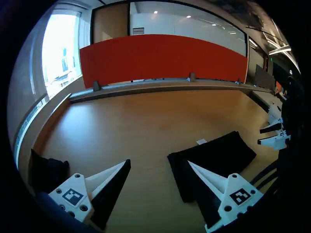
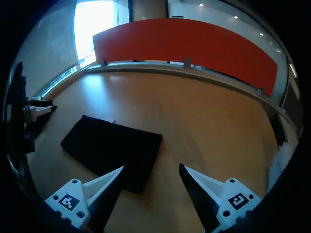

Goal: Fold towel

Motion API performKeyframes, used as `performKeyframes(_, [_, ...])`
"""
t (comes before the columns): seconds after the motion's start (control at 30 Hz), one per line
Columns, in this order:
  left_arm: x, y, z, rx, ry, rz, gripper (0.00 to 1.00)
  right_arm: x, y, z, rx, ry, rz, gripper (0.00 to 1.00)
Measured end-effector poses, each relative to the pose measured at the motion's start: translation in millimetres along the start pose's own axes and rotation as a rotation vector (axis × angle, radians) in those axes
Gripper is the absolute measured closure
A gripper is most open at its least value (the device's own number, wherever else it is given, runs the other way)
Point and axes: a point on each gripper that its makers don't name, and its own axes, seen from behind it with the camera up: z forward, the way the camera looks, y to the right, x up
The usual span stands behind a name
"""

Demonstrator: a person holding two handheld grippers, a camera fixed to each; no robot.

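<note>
Left gripper view: wooden table (image 1: 147, 116) took up the middle of the frame; red divider (image 1: 163, 58) stood along its far edge, upper centre
Towel (image 1: 217, 155): dark and flat on the table; lower right of the left gripper view, lower left of the right gripper view; it lay between the two grippers, its long axis running roughly from one toward the other
Left gripper (image 1: 158, 162): jaws wide with nothing between them; the towel lay to the right of the gap, one short end passing behind the right-hand finger
Right gripper (image 2: 152, 166): jaws wide and empty; the towel lay to the left of the gap, its near corner at the left-hand fingertip
Nearer hand: judged about even; each had a short end close by, so each would need to swing inward to reach it
White tag (image 1: 201, 141): small; touching the towel's far edge
</note>
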Motion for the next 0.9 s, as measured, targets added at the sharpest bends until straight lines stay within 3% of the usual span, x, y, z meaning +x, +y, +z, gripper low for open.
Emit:
performKeyframes(0.6, [-15.2, -25.8, -40.2, 0.087, 0.028, -0.071, 0.02, -33.0, -22.8, 9.9, 0.125, -0.077, -0.164, 0.0])
performKeyframes(0.9, [-29.5, -32.4, -62.3, 0.106, 0.028, -0.072, 0.02, -47.4, -25.6, 12.9, 0.163, -0.137, -0.264, 0.03])
